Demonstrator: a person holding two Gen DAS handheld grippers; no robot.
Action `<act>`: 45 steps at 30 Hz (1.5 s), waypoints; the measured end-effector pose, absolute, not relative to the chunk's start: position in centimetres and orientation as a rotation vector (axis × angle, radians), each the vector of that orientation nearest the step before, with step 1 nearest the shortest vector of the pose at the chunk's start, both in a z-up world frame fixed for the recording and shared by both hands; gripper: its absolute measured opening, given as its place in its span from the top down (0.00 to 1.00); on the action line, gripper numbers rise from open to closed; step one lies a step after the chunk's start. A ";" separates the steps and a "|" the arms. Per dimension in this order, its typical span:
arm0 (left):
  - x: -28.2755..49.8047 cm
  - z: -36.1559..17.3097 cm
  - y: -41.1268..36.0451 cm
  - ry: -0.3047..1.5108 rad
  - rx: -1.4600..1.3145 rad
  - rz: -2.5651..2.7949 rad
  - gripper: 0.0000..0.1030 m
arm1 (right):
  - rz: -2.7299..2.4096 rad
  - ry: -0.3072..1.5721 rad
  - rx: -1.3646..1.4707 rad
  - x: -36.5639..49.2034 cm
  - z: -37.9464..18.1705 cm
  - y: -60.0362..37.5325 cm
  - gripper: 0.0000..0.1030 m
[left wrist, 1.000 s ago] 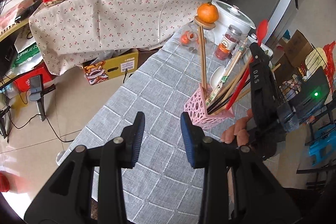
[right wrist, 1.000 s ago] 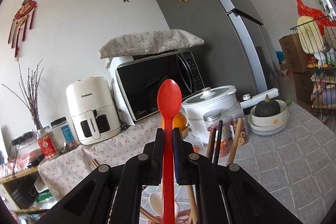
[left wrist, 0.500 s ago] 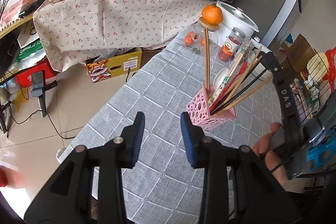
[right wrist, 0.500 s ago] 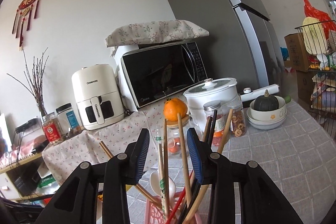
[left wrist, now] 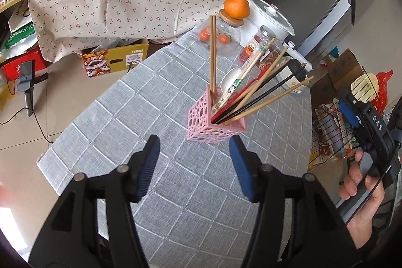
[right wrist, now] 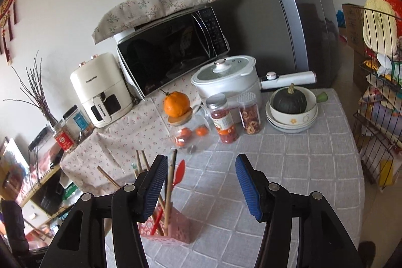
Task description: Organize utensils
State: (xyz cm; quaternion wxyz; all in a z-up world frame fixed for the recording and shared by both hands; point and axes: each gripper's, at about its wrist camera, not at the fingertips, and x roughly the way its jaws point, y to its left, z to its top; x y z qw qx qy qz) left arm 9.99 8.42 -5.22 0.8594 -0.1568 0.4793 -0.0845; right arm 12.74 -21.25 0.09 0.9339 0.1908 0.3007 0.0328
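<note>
A pink perforated utensil holder (left wrist: pixel 213 124) stands on the grey checked tablecloth (left wrist: pixel 150 117). It holds several chopsticks (left wrist: pixel 253 97), a white spoon and the red spoon (right wrist: pixel 179 175). The holder also shows in the right wrist view (right wrist: pixel 173 227), behind my right gripper's left finger. My left gripper (left wrist: pixel 194 168) is open and empty, just short of the holder. My right gripper (right wrist: pixel 201 182) is open and empty, above and to the right of the holder. It shows in the left wrist view (left wrist: pixel 351 114) at the table's right edge, held by a hand.
At the table's far end stand a glass jar topped with an orange (right wrist: pixel 177 104), two spice jars (right wrist: pixel 224 122), a white pot (right wrist: pixel 226 77) and stacked bowls with a dark squash (right wrist: pixel 290 102). A wire rack (right wrist: pixel 377 142) stands right of the table.
My right gripper let go of the red spoon, which now sits in the holder, opened wide and drew back to the right. My left gripper opened wider.
</note>
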 end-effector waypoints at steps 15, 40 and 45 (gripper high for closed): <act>3.5 -1.2 -1.9 0.881 -0.016 -0.115 0.04 | -0.070 0.801 0.086 3.8 1.8 -23.2 0.00; 2.8 -2.0 -2.8 0.872 -0.024 -0.105 0.03 | -0.097 0.808 0.016 2.3 0.6 -23.9 0.00; 2.7 -1.9 -2.8 0.856 -0.019 -0.098 0.03 | -0.092 0.805 0.022 2.3 0.6 -23.8 0.00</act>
